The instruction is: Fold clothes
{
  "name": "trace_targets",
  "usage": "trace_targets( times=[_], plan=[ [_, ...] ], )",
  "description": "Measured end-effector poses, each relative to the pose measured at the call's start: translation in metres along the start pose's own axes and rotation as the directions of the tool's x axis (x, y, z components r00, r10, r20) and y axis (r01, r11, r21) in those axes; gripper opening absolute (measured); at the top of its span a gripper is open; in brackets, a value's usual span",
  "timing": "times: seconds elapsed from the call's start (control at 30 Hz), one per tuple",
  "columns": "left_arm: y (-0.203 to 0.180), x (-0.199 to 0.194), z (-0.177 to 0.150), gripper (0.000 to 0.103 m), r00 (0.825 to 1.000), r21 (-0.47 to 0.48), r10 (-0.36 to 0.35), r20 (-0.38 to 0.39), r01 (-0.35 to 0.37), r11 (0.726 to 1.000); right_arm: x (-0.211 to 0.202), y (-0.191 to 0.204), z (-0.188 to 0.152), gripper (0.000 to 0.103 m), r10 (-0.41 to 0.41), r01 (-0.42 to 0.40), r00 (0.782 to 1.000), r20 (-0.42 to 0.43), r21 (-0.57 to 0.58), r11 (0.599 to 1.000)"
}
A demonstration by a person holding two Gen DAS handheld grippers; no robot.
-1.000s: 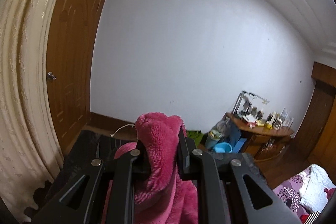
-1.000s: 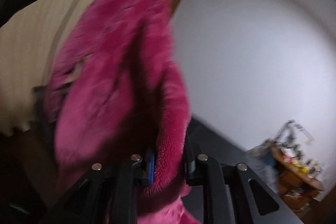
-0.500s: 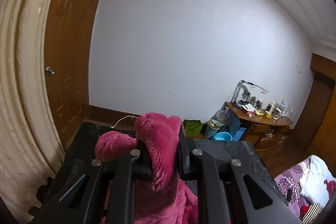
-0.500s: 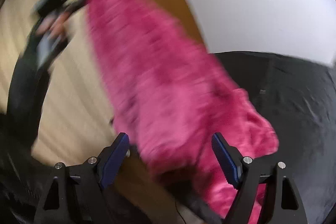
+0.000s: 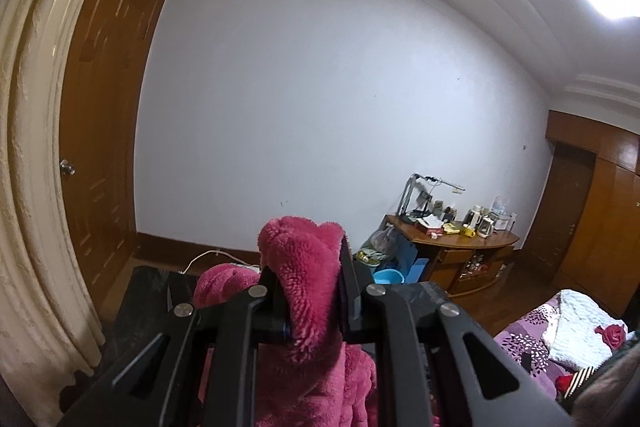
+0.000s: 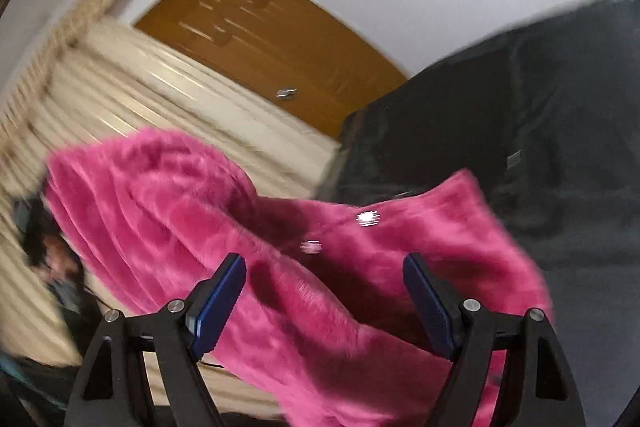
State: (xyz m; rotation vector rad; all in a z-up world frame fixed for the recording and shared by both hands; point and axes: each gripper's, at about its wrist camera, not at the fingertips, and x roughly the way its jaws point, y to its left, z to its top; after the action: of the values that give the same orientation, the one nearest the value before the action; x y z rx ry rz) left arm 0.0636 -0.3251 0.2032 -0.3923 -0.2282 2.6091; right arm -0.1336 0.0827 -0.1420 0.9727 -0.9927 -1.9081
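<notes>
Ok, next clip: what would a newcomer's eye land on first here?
The fluffy pink garment, bunched up between the fingers of the left gripper, which is shut on it. In the right wrist view the same garment spreads onto the black table cover, with the right gripper open wide around it. Behind stand a brown door and cream curtain.

Surface: I see a black-covered table (image 6: 560, 115) at right of the right wrist frame | On it: pink fleece garment (image 6: 440, 227) draped across its near edge, lower centre | Edge: motion-blurred
</notes>
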Motion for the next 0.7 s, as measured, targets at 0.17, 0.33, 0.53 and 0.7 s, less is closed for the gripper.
trace_targets(
  times=[0.17,0.33,0.53,0.7],
  plan=[
    [0.010,-0.007,0.004,0.018,1.000,-0.006,-0.011,0.012,0.011,1.000,0.039,-0.004,-0.012,0.083,0.197,-0.194,0.975,-0.107,0.044,0.980],
    [0.016,-0.004,0.007,0.018,1.000,-0.007,-0.004,0.009,0.004,1.000,0.078,-0.002,-0.012,0.083,0.213,-0.207,0.956,-0.200,0.050,0.977],
    [0.024,-0.002,0.008,0.018,1.000,-0.021,0.016,0.008,-0.016,1.000,0.096,0.015,-0.023,0.061,0.212,-0.216,0.939,-0.271,0.015,0.976],
    [0.039,-0.001,0.007,0.018,0.999,-0.053,0.051,0.005,-0.050,0.997,0.085,0.025,-0.037,0.021,0.104,-0.107,0.966,-0.238,0.002,0.994]
  ],
)
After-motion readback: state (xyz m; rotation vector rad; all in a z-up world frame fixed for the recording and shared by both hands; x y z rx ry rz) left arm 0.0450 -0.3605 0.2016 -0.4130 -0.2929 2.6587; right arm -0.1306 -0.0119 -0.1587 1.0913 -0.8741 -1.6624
